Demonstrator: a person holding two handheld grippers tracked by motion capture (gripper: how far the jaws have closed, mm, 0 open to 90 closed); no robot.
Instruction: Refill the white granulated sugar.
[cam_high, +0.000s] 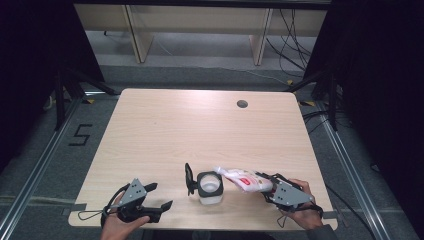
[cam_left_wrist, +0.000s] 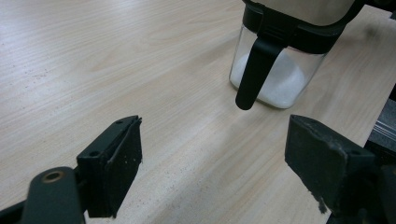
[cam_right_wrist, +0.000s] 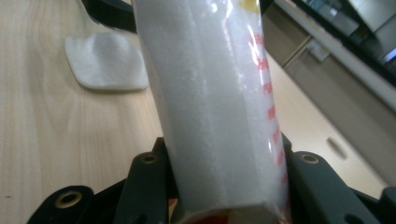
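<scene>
My right tool (cam_high: 265, 187) grips the bag (cam_high: 243, 180), tipped toward the jar (cam_high: 209, 187) at nine o'clock; my left tool (cam_high: 160, 196) rests released on the counter (cam_high: 200, 130).

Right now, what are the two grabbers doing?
Left gripper: open, holding nothing.
Right gripper: shut on the bag of white powder.

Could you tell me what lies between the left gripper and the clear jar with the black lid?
Nothing: in the left gripper view, bare wooden table runs from the open left gripper to the jar. The high view agrees.
</scene>
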